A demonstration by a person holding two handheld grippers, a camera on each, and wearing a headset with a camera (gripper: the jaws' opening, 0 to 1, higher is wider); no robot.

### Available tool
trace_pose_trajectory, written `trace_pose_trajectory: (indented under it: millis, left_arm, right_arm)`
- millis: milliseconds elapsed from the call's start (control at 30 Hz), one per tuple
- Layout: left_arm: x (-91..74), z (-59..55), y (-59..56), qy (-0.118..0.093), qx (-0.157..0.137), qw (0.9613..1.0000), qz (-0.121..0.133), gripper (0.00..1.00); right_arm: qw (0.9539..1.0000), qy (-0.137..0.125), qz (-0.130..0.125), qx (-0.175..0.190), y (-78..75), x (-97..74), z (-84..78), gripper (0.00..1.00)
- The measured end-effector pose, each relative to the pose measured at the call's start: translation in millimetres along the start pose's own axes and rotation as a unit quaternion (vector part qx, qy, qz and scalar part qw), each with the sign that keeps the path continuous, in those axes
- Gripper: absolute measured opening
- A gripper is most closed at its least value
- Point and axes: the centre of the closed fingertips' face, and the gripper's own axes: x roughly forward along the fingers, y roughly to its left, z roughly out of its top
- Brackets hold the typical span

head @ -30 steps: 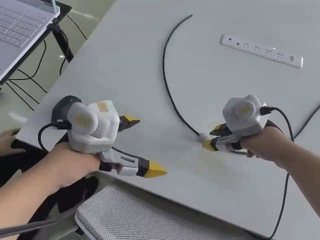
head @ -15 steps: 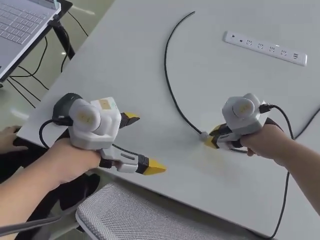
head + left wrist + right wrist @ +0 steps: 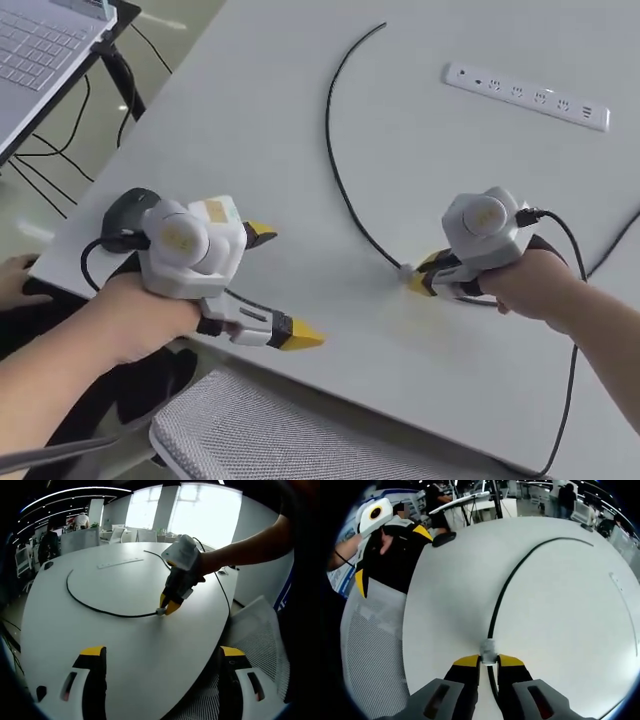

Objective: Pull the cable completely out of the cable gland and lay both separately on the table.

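Observation:
A long black cable (image 3: 334,165) curves across the white table (image 3: 250,130) and ends in a small white cable gland (image 3: 405,270). My right gripper (image 3: 422,279) is down on the table just behind the gland, shut on the cable. In the right gripper view the cable (image 3: 504,592) runs between the closed yellow tips of the right gripper (image 3: 488,662), with the gland (image 3: 488,650) just ahead of them. My left gripper (image 3: 281,285) hovers at the near table edge, wide open and holding nothing. The left gripper (image 3: 162,652) faces the gland (image 3: 160,611) from a distance.
A white power strip (image 3: 525,97) lies at the far right. A laptop (image 3: 40,40) sits on a stand past the table's left edge. A dark round object (image 3: 125,208) rests at the left edge. A grey mesh chair (image 3: 280,440) stands below the near edge.
The right gripper's jaws, apart a second ago, have come together on the cable behind the gland. The left gripper has barely shifted.

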Motion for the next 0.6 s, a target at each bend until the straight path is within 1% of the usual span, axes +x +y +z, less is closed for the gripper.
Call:
trace_pose_trajectory:
  millis: [200,233,300,500,600]
  left_arm:
    - [3.1,-1.0,0.4,0.012,0.023,0.9997,-0.004,0.91]
    - [3.5,-2.5,1.3,0.02,0.038,0.9991,-0.004,0.91]
    - [3.6,-2.7,0.2,0.027,0.047,0.9985,-0.005,0.9]
    - [3.9,4.9,-4.0,0.026,0.055,0.9981,-0.014,0.9]
    - [5.9,9.5,-7.4,0.025,0.06,0.9977,-0.02,0.9]
  right_arm:
    - [1.0,0.002,0.005,-0.002,6.6,-6.3,-0.3,0.08]
    - [1.0,0.003,0.005,-0.003,7.9,-7.6,-0.1,0.08]
    - [1.0,0.005,0.007,-0.005,11.1,-10.5,0.3,0.07]
    - [0.9999,0.002,0.015,-0.006,22.2,-21.8,6.1,0.07]
    - [0.9998,0.003,0.017,-0.013,29.4,-27.7,8.7,0.07]
